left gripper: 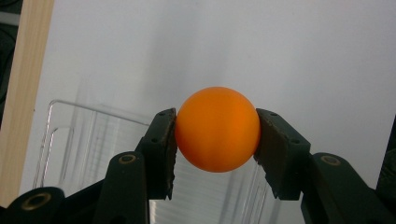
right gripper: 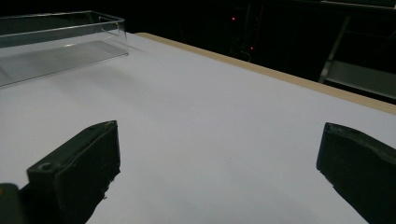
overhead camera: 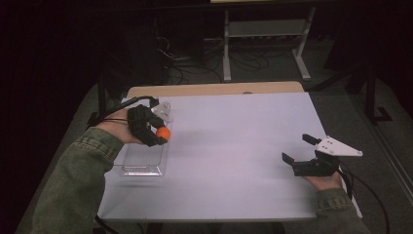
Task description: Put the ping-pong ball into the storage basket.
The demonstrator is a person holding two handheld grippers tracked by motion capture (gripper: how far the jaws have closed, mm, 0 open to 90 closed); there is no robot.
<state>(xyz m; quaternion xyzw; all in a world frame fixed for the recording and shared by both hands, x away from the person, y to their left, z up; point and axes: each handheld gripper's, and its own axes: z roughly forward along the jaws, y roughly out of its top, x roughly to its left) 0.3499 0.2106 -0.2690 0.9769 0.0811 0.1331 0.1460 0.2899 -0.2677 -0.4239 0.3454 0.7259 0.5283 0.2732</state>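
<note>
One orange ball sits clamped in the left gripper jaws; right gripper jaws gape empty.

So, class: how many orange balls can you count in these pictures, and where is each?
1. The orange ball is clamped between the left tongs, above the clear plastic tray at the table's left side. None seen elsewhere.

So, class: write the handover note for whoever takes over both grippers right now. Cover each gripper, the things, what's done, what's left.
Left gripper: shut on the orange ball, held above the clear tray at the table's left side.
Right gripper: open, nothing between its jaws, resting low at the right of the white table.
Done: ball picked up and brought over the tray.
Left, probably: lower the ball into the tray and release it. The tray looks otherwise bare.
</note>
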